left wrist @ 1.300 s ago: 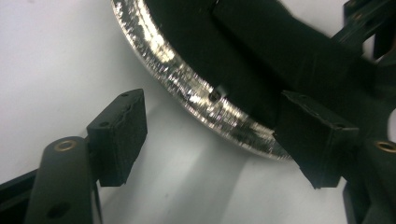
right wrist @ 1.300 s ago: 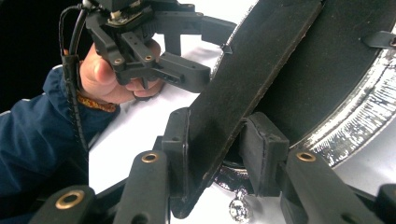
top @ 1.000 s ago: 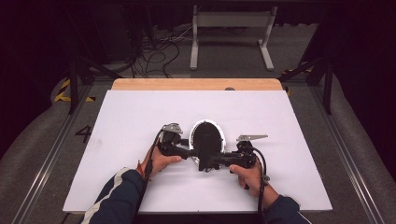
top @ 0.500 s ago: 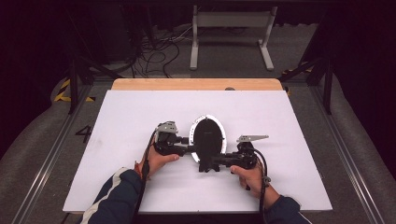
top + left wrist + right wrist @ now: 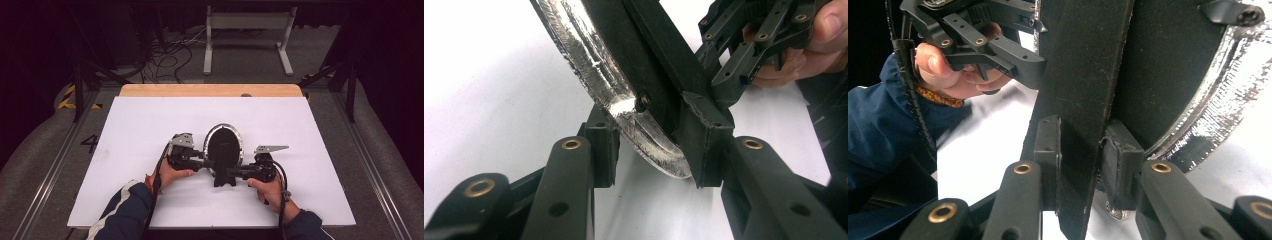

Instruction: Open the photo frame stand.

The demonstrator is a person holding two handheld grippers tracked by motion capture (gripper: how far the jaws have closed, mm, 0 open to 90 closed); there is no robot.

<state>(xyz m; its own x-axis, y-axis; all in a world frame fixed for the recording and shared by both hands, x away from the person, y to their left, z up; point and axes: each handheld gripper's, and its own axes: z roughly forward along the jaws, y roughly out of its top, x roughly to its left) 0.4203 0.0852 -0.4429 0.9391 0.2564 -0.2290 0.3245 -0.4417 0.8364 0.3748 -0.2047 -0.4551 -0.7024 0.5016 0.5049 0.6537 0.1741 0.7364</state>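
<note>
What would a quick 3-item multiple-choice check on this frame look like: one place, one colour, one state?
1. Where is the oval object?
A. between the two grippers
B. at the table's far left corner
C. on the floor

2. What colour is its rim?
A. red
B. silver
C. yellow

3. How does the right gripper stand?
A. wide open over bare table
B. shut on the object's black bar
C. lying loose on the table

Key: 1 A, the left gripper and right gripper flank it in the high view; 2 B, foil-like shine; 3 B, both pads press the bar.

Both grippers (image 5: 206,162) (image 5: 231,173) on oval mirror (image 5: 223,148)
</note>
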